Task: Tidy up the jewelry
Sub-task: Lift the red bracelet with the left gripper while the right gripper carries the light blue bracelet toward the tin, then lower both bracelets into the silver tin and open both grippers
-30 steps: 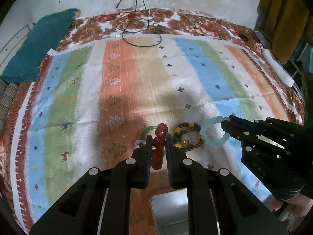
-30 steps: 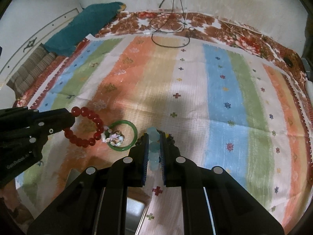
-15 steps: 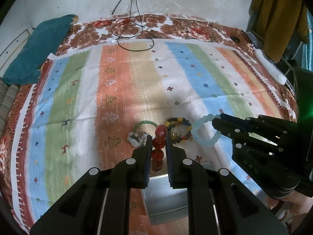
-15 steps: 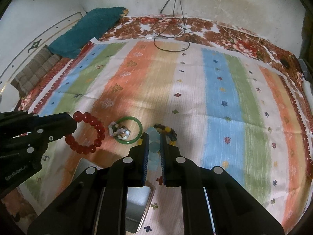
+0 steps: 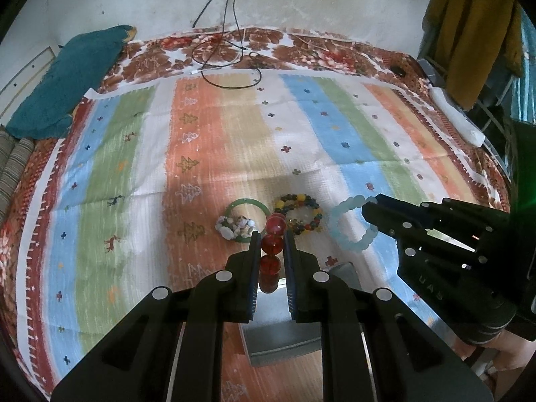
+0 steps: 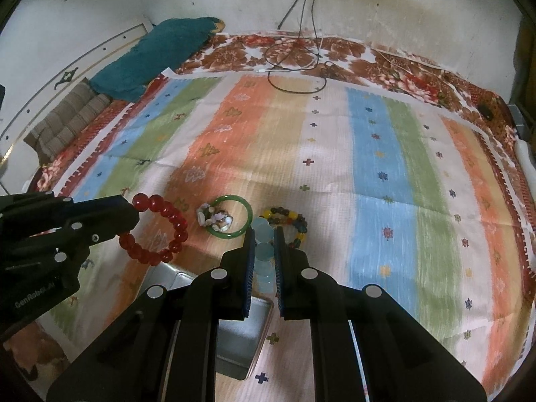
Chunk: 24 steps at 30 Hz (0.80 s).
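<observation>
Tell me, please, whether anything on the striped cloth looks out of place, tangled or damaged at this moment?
Nothing stands out. The left gripper holds the red bead bracelet and the right gripper the pale blue bracelet, both intact. The green bangle and multicoloured bead bracelet lie flat on the cloth beside the open metal tin.

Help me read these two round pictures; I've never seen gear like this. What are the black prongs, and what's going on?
They are two hand-held tongs, one in each of a person's hands, each with a wide-angle camera looking along its prongs. One picture is the left tongs' view, the other the right tongs'. The left tongs are shut on a red bracelet, the right on a pale blue bracelet. On the striped cloth lie a green bangle with a shell piece and a mixed-colour bracelet. A metal box sits below the tongs.
</observation>
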Available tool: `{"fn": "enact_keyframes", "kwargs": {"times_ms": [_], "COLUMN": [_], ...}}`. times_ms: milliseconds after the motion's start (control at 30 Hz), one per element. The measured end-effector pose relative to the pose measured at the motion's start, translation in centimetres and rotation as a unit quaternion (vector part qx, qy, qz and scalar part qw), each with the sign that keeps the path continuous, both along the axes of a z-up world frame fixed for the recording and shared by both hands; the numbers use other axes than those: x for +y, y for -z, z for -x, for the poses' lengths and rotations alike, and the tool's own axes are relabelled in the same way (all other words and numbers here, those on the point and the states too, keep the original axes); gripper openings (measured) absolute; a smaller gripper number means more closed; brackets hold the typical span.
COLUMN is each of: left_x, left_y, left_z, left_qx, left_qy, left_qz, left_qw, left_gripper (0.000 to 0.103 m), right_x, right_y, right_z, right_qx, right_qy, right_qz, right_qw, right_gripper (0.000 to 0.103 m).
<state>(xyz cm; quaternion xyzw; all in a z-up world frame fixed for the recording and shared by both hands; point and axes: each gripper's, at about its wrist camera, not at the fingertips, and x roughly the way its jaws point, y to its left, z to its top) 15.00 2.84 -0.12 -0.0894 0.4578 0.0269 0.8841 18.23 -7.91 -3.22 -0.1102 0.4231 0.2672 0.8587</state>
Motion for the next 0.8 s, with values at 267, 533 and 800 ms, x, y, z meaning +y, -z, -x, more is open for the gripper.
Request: {"fn": "enact_keyframes", "kwargs": {"times_ms": [267, 533, 800], "left_x": [-0.5, -0.6, -1.0], "left_y": [-0.6, -0.8, -0.9], "left_z": [1.5, 2.4, 3.8], "left_qx": [-0.011, -0.017, -0.023], "left_qy": [-0.002, 0.000, 0.001], "left_qz": [-0.002, -0.001, -0.004], "left_qw": [0.9999, 0.9999, 0.9997], "left_gripper": [0.013, 0.013, 0.013], "right_x": [-0.3, -0.5, -0.9], "right_y": [-0.7, -0.9, -0.7], "right_z": [1.7, 3.4, 4.7], "right_qx": [-0.006, -0.011, -0.011], "right_qy": [-0.010, -0.021, -0.023], "right_qz": [-0.012, -0.014, -0.010], "right_qw": [1.000, 1.000, 1.000], "right_gripper": [0.012, 0.012, 0.012]}}
